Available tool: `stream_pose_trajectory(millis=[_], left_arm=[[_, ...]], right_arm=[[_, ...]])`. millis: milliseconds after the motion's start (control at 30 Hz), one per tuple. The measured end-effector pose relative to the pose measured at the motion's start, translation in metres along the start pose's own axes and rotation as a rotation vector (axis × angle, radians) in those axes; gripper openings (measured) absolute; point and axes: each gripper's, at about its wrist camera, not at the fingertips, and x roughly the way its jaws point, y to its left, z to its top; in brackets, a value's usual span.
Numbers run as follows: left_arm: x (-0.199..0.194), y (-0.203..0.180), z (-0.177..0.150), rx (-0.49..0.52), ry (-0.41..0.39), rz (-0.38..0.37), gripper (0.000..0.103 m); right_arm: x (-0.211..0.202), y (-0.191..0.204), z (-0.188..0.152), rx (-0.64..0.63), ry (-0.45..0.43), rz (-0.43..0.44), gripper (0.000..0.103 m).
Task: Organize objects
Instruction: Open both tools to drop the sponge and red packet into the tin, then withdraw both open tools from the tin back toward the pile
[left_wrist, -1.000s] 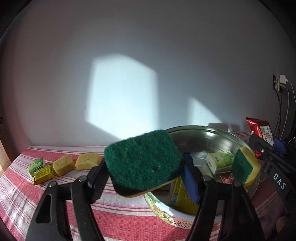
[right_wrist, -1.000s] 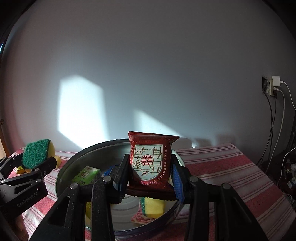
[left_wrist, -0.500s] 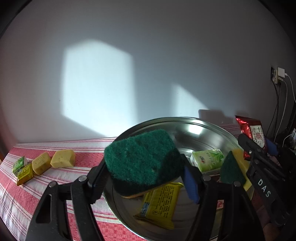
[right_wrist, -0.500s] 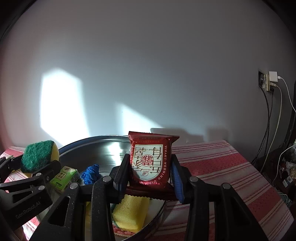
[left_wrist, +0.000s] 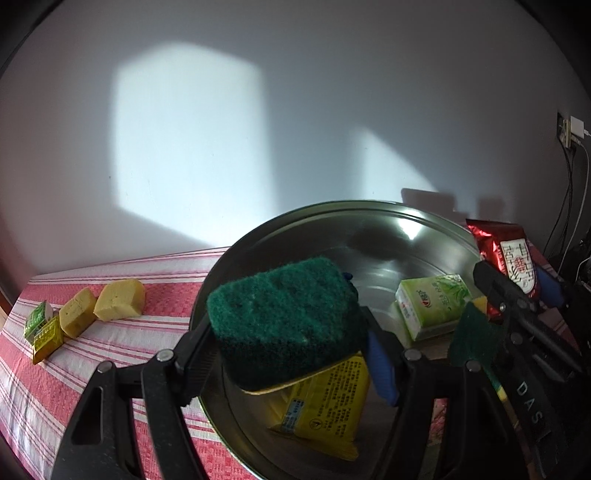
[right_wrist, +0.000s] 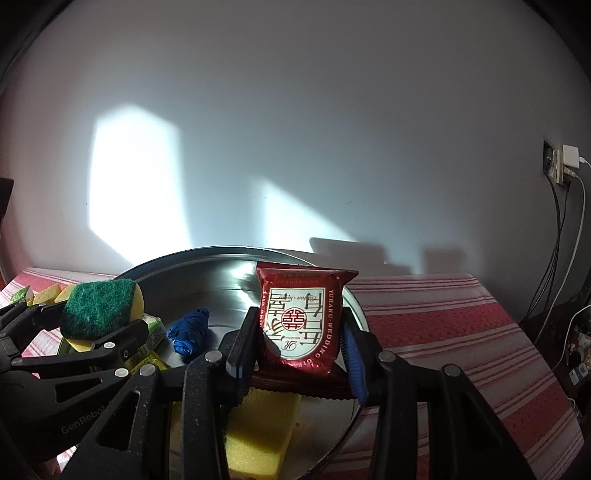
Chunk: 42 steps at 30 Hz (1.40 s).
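Nearest, the left gripper (left_wrist: 290, 345) is clamped on a green-faced scouring sponge (left_wrist: 284, 319), held above the near-left part of the steel basin (left_wrist: 295, 229); a second ago it hung short of the basin's near rim, so it has since carried the sponge in over the bowl. Likewise the right gripper (right_wrist: 295, 343) is closed on a red foil snack packet (right_wrist: 301, 325), upright, above the basin's right side, much as it was before. Inside the basin: a yellow packet (left_wrist: 325, 402) beneath the held sponge, a second sponge (right_wrist: 258, 428) yellow side up beneath the snack packet, a green tissue pack (left_wrist: 432, 302) toward the right, a blue cloth wad (right_wrist: 190, 332) near the middle. Left of the basin, on the red-striped tablecloth (left_wrist: 155, 332): two yellow sponge blocks (left_wrist: 101, 308), then two small green and yellow packs (left_wrist: 40, 328) farthest left. Beyond the basin, a white wall (left_wrist: 295, 110) with sunlit patches.
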Motion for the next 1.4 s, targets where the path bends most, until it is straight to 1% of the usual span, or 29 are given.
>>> stream_pose_trajectory(millis=[100,167,267,300,333,367,400,433,467,500,533,633,700,833,900,933,1033,1133,1233,1300,1400], left_arm=[[0.005,-0.002,-0.001,0.008,0.014,0.006,0.072],[0.009,-0.004,-0.002,0.008,0.026,0.001,0.075],[0.008,0.0,-0.002,-0.007,0.03,0.025,0.077],[0.008,0.002,-0.001,-0.014,0.031,0.027,0.082],[0.006,0.004,0.0,-0.028,0.032,0.028,0.089],[0.006,0.008,0.001,-0.048,0.032,0.026,0.092],[0.004,0.013,0.002,-0.07,0.028,0.02,0.099],[0.001,0.016,0.002,-0.09,0.019,0.01,0.103],[-0.002,0.019,0.003,-0.104,0.006,-0.008,0.103],[-0.004,0.02,0.003,-0.109,-0.002,-0.025,0.103],[-0.007,0.021,0.004,-0.109,-0.01,-0.033,0.103],[-0.016,0.019,0.004,-0.091,-0.047,-0.018,0.103],[-0.021,0.019,0.003,-0.075,-0.068,0.004,0.103],[-0.031,0.027,0.0,-0.057,-0.124,0.015,0.103],[-0.037,0.031,-0.002,-0.042,-0.156,0.039,0.103],[-0.039,0.034,-0.003,-0.037,-0.168,0.048,0.103],[-0.045,0.046,-0.01,-0.044,-0.189,0.064,0.103],[-0.046,0.06,-0.02,-0.059,-0.201,0.102,0.103],[-0.044,0.073,-0.03,-0.067,-0.206,0.135,0.103],[-0.045,0.082,-0.038,-0.068,-0.223,0.166,0.103],[-0.048,0.092,-0.048,-0.058,-0.249,0.221,0.102]], right_arm=[[-0.004,0.002,-0.001,-0.02,0.006,0.007,0.044],[-0.006,0.002,-0.001,-0.029,0.005,0.025,0.045],[-0.007,0.0,-0.002,-0.03,0.012,0.045,0.05],[-0.007,-0.002,-0.002,-0.019,0.023,0.049,0.054],[-0.007,-0.005,-0.002,-0.001,0.029,0.053,0.058],[-0.008,-0.009,-0.002,0.02,0.027,0.063,0.059],[-0.013,-0.012,-0.001,0.041,0.015,0.075,0.062],[-0.018,-0.015,-0.001,0.062,-0.002,0.082,0.064],[-0.023,-0.02,0.0,0.079,-0.025,0.089,0.066],[-0.029,-0.022,0.001,0.092,-0.051,0.097,0.072],[-0.035,-0.023,0.001,0.098,-0.079,0.098,0.076],[-0.048,-0.023,0.002,0.08,-0.14,0.087,0.077],[-0.051,-0.021,0.002,0.06,-0.155,0.067,0.077],[-0.056,-0.019,0.002,0.049,-0.174,0.052,0.077],[-0.063,-0.019,0.002,0.047,-0.199,0.044,0.077],[-0.059,-0.02,0.003,0.048,-0.208,0.044,0.077],[-0.066,-0.021,0.0,0.07,-0.239,0.046,0.077],[-0.069,-0.021,-0.003,0.09,-0.272,0.043,0.077],[-0.071,-0.019,-0.006,0.092,-0.278,0.02,0.077],[-0.07,-0.017,-0.006,0.093,-0.268,0.019,0.077],[-0.077,-0.015,-0.008,0.096,-0.285,0.008,0.077]])
